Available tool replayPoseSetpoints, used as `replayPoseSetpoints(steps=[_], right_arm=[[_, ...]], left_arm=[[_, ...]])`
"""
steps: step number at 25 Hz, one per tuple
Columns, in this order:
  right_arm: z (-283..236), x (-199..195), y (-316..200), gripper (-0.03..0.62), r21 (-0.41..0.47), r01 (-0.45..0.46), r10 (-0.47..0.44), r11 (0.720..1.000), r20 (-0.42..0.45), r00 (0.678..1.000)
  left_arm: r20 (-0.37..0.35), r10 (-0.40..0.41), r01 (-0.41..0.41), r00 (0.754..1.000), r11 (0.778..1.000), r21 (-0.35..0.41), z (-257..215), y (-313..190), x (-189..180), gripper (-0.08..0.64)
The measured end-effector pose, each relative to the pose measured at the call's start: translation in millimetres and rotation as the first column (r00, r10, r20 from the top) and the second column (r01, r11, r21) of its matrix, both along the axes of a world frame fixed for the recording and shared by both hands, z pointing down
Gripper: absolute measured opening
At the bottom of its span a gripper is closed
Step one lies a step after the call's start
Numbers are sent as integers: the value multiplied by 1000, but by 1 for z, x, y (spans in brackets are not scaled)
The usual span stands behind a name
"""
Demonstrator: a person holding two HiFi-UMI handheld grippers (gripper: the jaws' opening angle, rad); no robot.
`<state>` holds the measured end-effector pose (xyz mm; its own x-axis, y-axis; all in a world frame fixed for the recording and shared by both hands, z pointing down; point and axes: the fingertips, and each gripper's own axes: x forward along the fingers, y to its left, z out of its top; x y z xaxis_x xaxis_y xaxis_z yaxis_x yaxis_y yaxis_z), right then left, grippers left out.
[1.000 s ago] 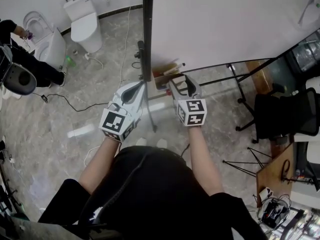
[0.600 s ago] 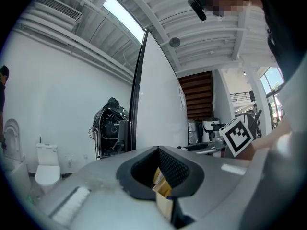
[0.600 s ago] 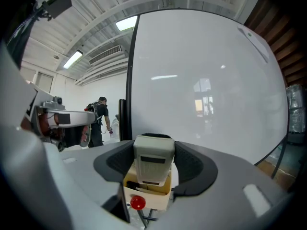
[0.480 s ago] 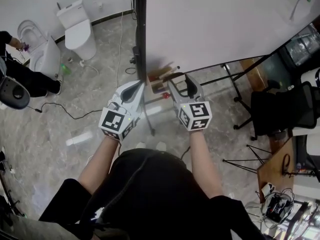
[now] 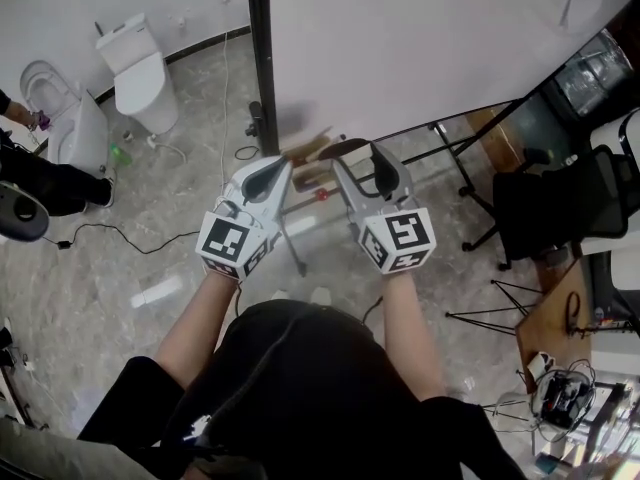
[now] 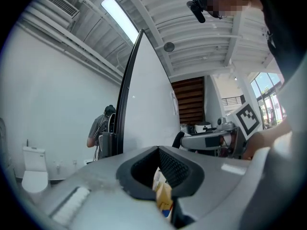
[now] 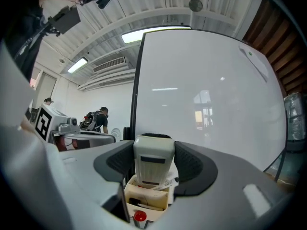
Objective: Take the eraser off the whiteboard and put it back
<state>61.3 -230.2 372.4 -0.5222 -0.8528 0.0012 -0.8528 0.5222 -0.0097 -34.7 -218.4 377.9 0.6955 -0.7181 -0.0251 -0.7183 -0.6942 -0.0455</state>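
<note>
The eraser [image 7: 153, 163], a pale grey block, stands upright between the pads of my right gripper [image 7: 154, 153], which is shut on it. Behind it spreads the whiteboard [image 7: 206, 95]. In the head view my right gripper [image 5: 358, 158] holds the eraser [image 5: 348, 149] in front of the whiteboard [image 5: 420, 38], just above the cream accessory box [image 5: 308, 156]. That box [image 7: 146, 198] shows below the eraser, with a red cap in it. Beside it, my left gripper [image 5: 272, 168] has its jaws drawn together on nothing; in its own view my left gripper [image 6: 160, 186] shows only a narrow slit.
The board's black side post [image 5: 262, 58] and its stand legs [image 5: 460, 158] are straight ahead. Two toilets [image 5: 135, 68] and another person [image 5: 40, 183] are at the left, with a cable on the floor. A black office chair [image 5: 560, 203] and a desk stand at the right.
Both grippers have come up toward the head camera, the right one more, with the eraser still in it. The left gripper's jaws look the same.
</note>
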Motion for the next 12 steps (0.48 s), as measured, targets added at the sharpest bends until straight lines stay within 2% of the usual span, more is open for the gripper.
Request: replayPoseSetpoints(steps=[12], right_arm=[[-38, 28, 19, 265, 68, -65, 64, 996, 15, 998]], left_arm=[[-20, 88, -87, 996, 995, 48, -24, -2, 28, 4]])
